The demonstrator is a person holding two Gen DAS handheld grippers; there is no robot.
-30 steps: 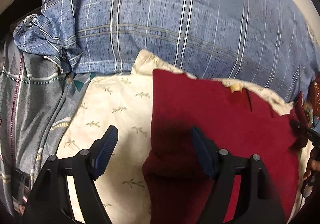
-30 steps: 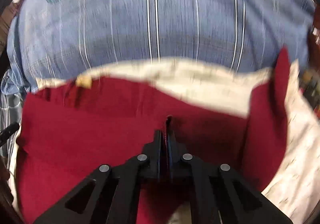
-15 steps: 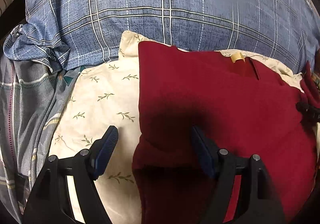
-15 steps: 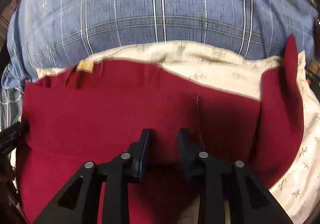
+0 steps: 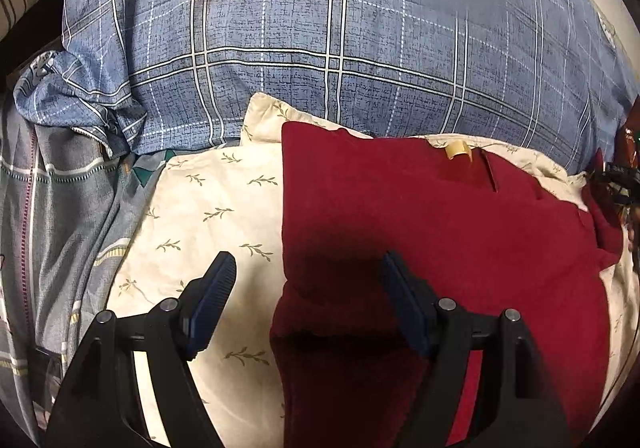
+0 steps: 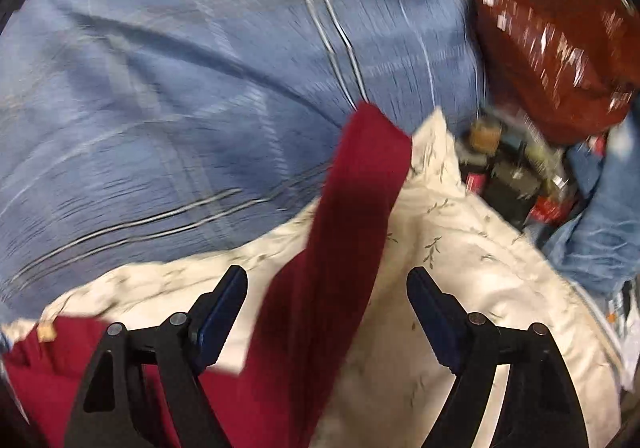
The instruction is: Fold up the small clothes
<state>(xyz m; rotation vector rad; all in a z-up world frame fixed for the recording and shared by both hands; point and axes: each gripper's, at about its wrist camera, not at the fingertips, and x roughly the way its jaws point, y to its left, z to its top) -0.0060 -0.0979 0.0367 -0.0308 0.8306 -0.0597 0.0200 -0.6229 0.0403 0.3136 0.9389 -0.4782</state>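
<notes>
the red garment (image 5: 440,232) is matt, slightly fuzzy cloth. under it the cream pillow (image 5: 200,216) is smooth printed cotton-like fabric. the blue checked bedding (image 5: 340,48) looks like soft woven cloth. the gripper fingers (image 5: 212,300) are matt black plastic with ribbed blue pads. a red bag (image 6: 560,40) looks glossy.

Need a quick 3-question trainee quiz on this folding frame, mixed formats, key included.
1. True or false: the left tool is shut on the red garment.
2. The garment lies on: A) cream leaf-print cloth B) bare wood C) a tray.
3. Fill in: a long red strip runs up between the right tool's two ____.

Key: 1 false; 2 A; 3 fingers (its jaws are opening, pads clear of the strip).
</notes>
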